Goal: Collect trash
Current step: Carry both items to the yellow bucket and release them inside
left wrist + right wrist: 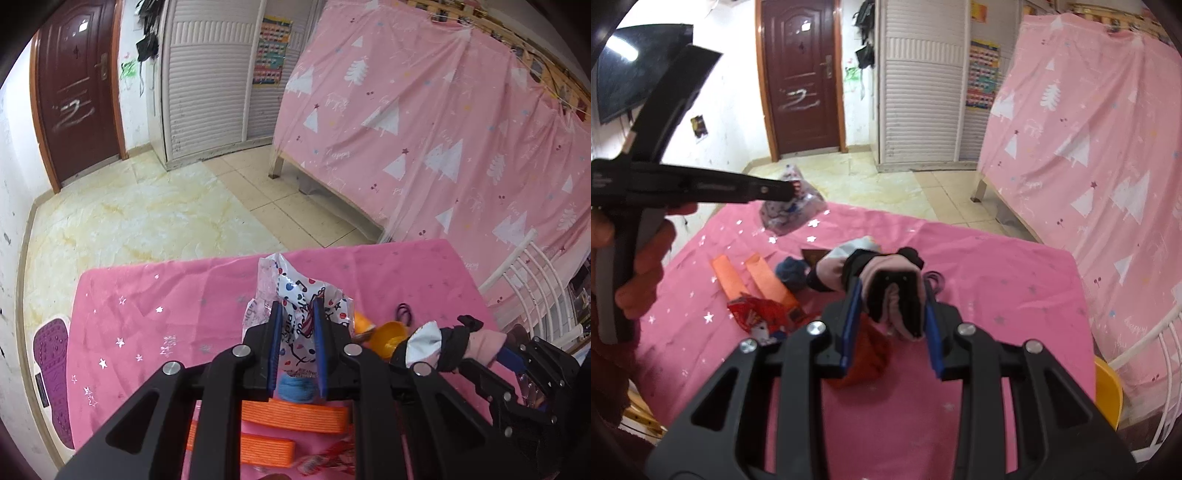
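My left gripper (297, 306) is shut on a crinkled clear wrapper (291, 284) printed with cartoon figures, lifted above the pink star-patterned tablecloth (147, 295). The right wrist view shows that same left gripper (790, 190) from the side, a hand on its handle and the wrapper (792, 216) hanging from its tips. My right gripper (893, 291) is shut on a black and pink cloth bundle (897, 306). On the table lie two orange strips (727, 277), a red snack wrapper (757, 314) and a blue woolly lump (792, 271).
A dark hair tie (934, 278), a yellow-orange cup-like piece (391, 334) and a red-orange item (868, 350) also lie on the table. A pink tree-print curtain (424, 129) hangs close behind, with a white chair back (532, 266) at the right. A purple scale (51, 354) is on the floor.
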{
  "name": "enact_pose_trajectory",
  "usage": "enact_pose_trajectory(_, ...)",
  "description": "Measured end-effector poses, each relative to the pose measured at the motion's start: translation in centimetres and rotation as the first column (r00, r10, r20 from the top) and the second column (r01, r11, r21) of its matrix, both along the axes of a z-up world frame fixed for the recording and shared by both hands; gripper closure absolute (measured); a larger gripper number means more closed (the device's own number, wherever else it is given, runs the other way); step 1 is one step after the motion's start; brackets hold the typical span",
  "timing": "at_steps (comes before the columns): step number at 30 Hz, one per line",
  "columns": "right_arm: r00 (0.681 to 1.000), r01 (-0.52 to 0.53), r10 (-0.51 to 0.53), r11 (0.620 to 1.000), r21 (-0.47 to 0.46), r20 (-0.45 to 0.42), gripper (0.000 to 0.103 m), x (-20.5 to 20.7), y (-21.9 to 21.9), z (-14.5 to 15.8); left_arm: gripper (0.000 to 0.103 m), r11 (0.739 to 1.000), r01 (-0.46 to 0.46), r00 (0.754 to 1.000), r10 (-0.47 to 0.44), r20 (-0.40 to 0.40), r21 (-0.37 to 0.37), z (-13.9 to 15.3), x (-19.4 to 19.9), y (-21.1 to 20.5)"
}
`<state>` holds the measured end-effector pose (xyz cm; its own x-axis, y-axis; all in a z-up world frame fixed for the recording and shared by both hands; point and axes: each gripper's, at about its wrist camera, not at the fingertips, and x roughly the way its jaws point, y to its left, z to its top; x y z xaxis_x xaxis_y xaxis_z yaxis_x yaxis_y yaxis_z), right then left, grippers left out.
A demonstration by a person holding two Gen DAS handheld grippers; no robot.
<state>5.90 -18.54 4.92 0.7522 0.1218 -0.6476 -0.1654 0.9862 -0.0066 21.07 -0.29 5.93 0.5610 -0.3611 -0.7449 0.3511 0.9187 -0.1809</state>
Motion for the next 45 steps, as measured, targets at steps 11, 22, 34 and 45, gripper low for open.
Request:
enact_pose_trajectory(11, 0.995, 0.095, -0.096, 0.994, 0.048, 0.032, 0.073, -2.9, -6.4, 0.2, 0.093, 0.994, 0.106, 0.993, -0.107, 0.043, 0.029, 2.3, -3.1, -7.3)
enact_pose_trajectory(22, 0.975, 0.214, -0.218, 0.971, 0.103, 0.034, 0.073, -5.4, -13.8, -0.7, 0.093, 0.974, 0.217, 0.975, -0.220, 0.042, 0.063, 2.9, -5.1, -15.8)
enact_pose_trajectory(34, 0.932, 0.362, -0.363, 0.923, 0.132, -0.016, 0.073, -7.8, -22.1, -3.4, 0.093, 0.928, 0.363, 0.931, -0.365, 0.002, 0.077, 1.2, -8.1, -26.3)
enact_pose_trajectory(45, 0.891, 0.455, -0.447, 0.878, 0.151, -0.082, 0.073, -7.9, -27.0, -6.6, 0.093, 0.903, 0.422, 0.907, -0.419, -0.046, 0.086, -1.0, -9.6, -33.4)
